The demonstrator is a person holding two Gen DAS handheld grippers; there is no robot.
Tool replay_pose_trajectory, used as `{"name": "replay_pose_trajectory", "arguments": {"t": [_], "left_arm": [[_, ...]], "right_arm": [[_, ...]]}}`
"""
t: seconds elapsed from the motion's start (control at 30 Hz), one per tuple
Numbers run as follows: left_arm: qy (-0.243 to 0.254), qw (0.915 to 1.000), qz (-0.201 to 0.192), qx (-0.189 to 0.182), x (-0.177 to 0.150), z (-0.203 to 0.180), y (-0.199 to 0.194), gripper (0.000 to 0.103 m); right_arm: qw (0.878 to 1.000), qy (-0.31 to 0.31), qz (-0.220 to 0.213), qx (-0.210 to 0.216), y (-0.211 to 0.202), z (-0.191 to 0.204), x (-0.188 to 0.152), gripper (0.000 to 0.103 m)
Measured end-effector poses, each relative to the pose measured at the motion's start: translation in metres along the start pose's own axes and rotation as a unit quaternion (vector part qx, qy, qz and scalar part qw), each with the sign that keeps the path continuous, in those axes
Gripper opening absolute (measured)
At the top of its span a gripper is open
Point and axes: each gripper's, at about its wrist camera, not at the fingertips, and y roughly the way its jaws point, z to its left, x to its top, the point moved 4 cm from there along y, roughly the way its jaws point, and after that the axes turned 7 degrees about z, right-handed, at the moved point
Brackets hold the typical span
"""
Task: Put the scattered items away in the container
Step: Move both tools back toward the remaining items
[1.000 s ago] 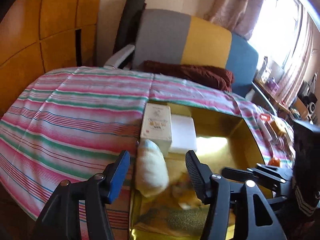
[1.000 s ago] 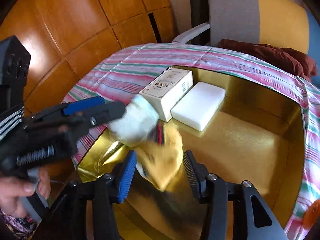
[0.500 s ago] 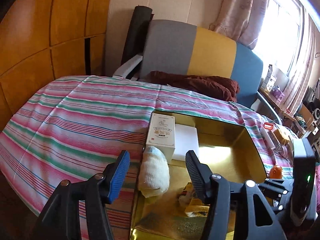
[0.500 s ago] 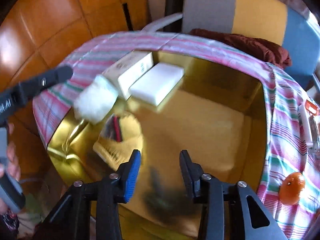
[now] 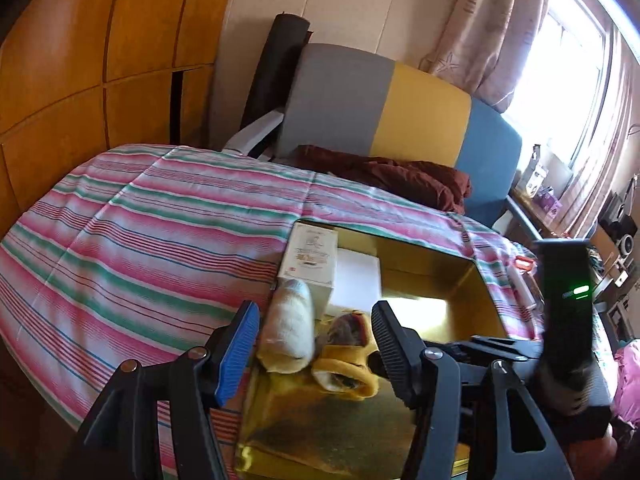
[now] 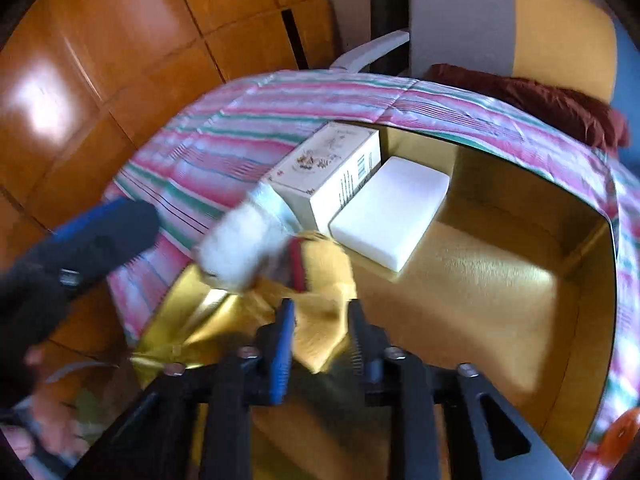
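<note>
A gold box (image 5: 440, 264) sits sunk into the striped cover, holding a printed white carton (image 5: 310, 260) and a white block (image 5: 358, 280). At its near left corner lie a white rolled cloth (image 5: 288, 332) and a crumpled yellow cloth (image 5: 344, 364). My left gripper (image 5: 312, 344) hovers open over both cloths and touches neither. In the right wrist view my right gripper (image 6: 322, 340) is shut on the yellow cloth (image 6: 320, 280), whose fabric fills the narrow gap between the pads. The white roll (image 6: 236, 248) leans on the box edge just beyond, beside the carton (image 6: 332, 164).
The pink and green striped cover (image 5: 140, 248) spreads left of the box. An orange fruit (image 6: 624, 432) and small items (image 5: 524, 276) lie at the right edge. A grey, yellow and blue chair (image 5: 384, 112) with a maroon cushion stands behind. A person's hand (image 6: 36, 420) shows low left.
My right gripper narrowed, swung out over the bare gold floor, then came back onto the yellow cloth and closed on it. The left gripper stayed open and drew back slightly.
</note>
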Motion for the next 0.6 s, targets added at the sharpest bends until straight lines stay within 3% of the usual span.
{"name": "replay_pose_trajectory", "arguments": {"t": [0.17,0.3,0.47,0.57,0.6], "left_arm": [[0.033,0.9989,0.004,-0.034,-0.002,-0.039,0.004,0.062],[0.081,0.9940,0.019,-0.070,-0.010,-0.085,0.011,0.062],[0.164,0.9789,0.047,-0.113,-0.023,-0.150,0.023,0.062],[0.198,0.9668,0.057,-0.152,-0.030,-0.186,0.029,0.062],[0.203,0.9640,0.062,-0.160,-0.032,-0.194,0.032,0.062]], "right_arm": [[0.995,0.041,-0.094,-0.007,-0.063,-0.036,-0.015,0.051],[0.980,0.110,-0.152,-0.072,-0.120,-0.099,-0.047,0.056],[0.940,0.231,-0.170,-0.187,-0.179,-0.203,-0.114,0.058],[0.901,0.312,-0.172,-0.246,-0.218,-0.271,-0.163,0.058],[0.883,0.346,-0.177,-0.263,-0.234,-0.295,-0.182,0.058]]}}
